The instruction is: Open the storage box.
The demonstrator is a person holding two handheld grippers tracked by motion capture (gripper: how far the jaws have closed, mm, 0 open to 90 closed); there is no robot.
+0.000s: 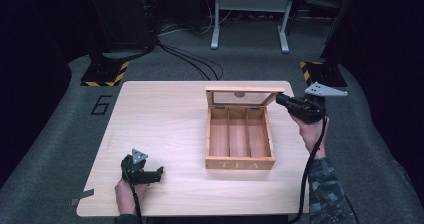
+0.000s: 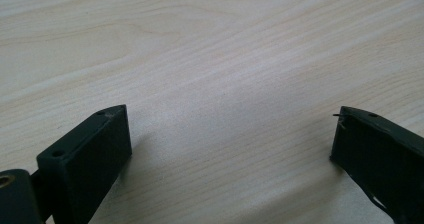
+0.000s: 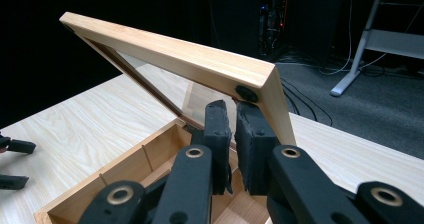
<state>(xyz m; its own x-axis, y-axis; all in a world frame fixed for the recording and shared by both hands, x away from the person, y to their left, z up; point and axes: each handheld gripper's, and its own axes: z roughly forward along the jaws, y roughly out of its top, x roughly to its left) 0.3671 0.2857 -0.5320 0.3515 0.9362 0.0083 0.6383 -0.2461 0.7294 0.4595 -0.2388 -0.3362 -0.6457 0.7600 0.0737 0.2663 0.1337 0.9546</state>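
A wooden tea box (image 1: 207,139) marked TEA stands right of the table's middle, its three compartments empty. Its glass-paned lid (image 1: 245,89) is raised and leans back. My right gripper (image 1: 279,100) is at the lid's right front corner. In the right gripper view its jaws (image 3: 233,106) are together with nothing between them, tips against the underside of the lid (image 3: 170,51) by a black bumper. My left gripper (image 1: 160,173) rests near the front left of the table, pointing right. Its jaws (image 2: 232,119) stand wide open over bare wood.
The light wooden table (image 1: 165,114) is bare to the left of the box. Beyond its far edge lie floor cables (image 1: 195,64), a white desk frame (image 1: 250,14) and two stand bases with hazard tape (image 1: 105,74). Dark curtains close both sides.
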